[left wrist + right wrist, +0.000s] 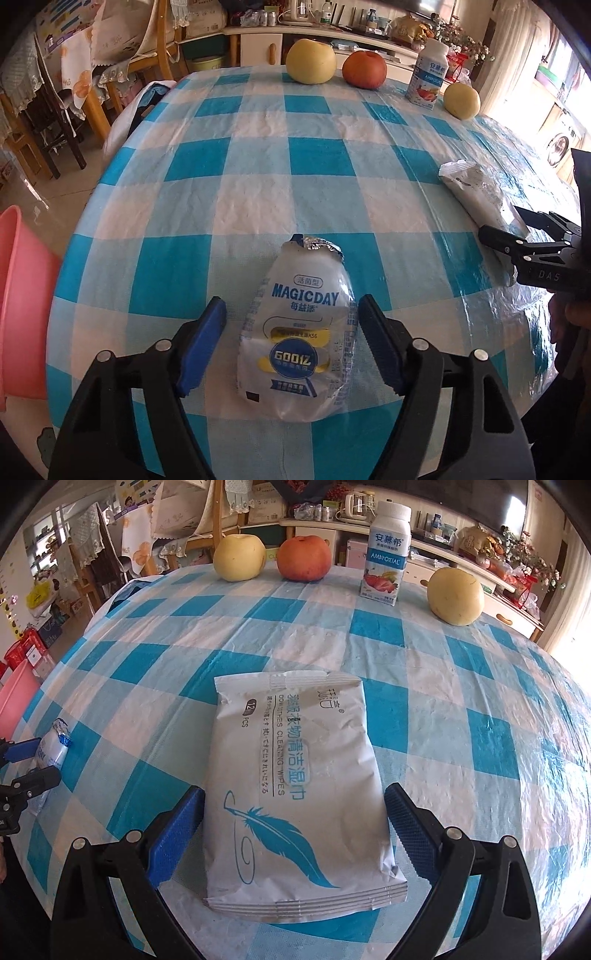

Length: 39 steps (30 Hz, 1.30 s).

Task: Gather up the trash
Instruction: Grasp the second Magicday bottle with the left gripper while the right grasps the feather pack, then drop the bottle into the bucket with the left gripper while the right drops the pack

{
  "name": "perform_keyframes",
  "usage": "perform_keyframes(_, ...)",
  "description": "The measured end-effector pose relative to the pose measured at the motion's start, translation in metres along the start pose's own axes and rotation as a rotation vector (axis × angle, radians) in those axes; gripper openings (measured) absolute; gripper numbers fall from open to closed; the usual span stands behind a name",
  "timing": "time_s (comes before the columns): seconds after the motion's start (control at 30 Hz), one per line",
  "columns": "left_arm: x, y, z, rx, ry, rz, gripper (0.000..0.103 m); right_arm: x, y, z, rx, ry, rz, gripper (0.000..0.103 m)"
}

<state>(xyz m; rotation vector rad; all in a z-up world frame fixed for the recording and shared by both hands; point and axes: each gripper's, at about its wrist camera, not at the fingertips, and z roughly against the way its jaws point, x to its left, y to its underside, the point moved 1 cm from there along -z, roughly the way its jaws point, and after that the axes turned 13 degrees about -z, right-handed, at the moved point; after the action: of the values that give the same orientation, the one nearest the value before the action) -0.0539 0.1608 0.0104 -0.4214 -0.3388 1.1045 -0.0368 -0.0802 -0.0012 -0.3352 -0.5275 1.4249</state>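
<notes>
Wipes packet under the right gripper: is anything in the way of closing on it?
Nothing visible. The wipes packet lies flat on the checked tablecloth, between the right gripper's open jaws. The fruit and the yogurt bottle stand at the far edge.

Left hand-held gripper [291,345] with glossy black plastic arms, silver round rivets, ribbed blue pads [201,345], right hand-held gripper [293,836] likewise black, blue cross-hatched pads [410,823], white "DAS" lettering at right edge of left view
</notes>
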Motion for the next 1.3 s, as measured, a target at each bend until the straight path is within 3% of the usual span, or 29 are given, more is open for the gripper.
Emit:
perform_keyframes(0.13, 0.003, 0.0, 0.002, -0.011, 0.0, 0.012, 0.06, 0.002, 0.001, -0.001, -0.007, 0.01, 0.017, 0.096)
perform_keyframes(0.27, 0.003, 0.0, 0.002, -0.016, 0.002, 0.016, 0.06, 0.003, 0.0, -0.001, -0.011, 0.007, 0.014, 0.096)
perform_keyframes(0.33, 0.002, 0.0, 0.002, -0.018, 0.005, 0.015, 0.06, 0.003, 0.0, 0.0, -0.023, 0.005, 0.013, 0.088)
perform_keyframes(0.5, 0.007, 0.001, 0.005, -0.035, 0.015, 0.031, 0.06, 0.003, 0.0, 0.002, -0.028, 0.002, 0.009, 0.082)
perform_keyframes(1.1, 0.051, 0.009, 0.046, -0.22, -0.004, 0.169, 0.06, 0.021, -0.002, 0.023, -0.094, -0.047, -0.05, 0.076)
perform_keyframes(1.3, 0.07, 0.015, 0.063, -0.297, -0.001, 0.231, 0.06, 0.039, -0.004, 0.045, -0.133, -0.115, -0.061, 0.076)
